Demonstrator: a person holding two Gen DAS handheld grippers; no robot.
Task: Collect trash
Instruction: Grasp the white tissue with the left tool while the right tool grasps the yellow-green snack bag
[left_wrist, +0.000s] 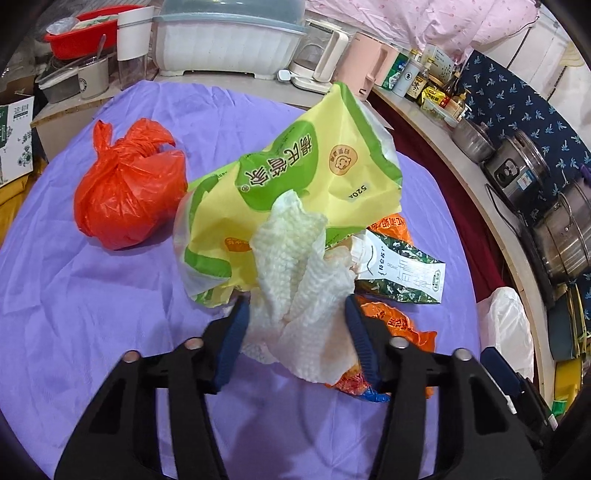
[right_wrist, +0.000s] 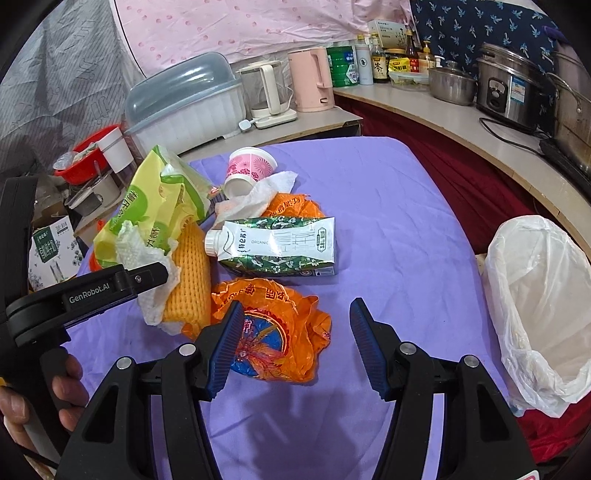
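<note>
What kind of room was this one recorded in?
Most likely a home kitchen corner: electric kettles and a rice cooker on the counter, condiment bottles behind, and a lined trash bin beside the table.

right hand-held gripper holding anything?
No, the right hand-held gripper is open over the purple cloth, with the orange wrapper beside its left pad, ungripped.

Left gripper (left_wrist: 297, 314) tipped steeply down, pads squeezed in on stuff between them — a hand (right_wrist: 33, 398) on its handle. Right gripper (right_wrist: 297, 321) angled down too, jaws apart, nothing gripped.
</note>
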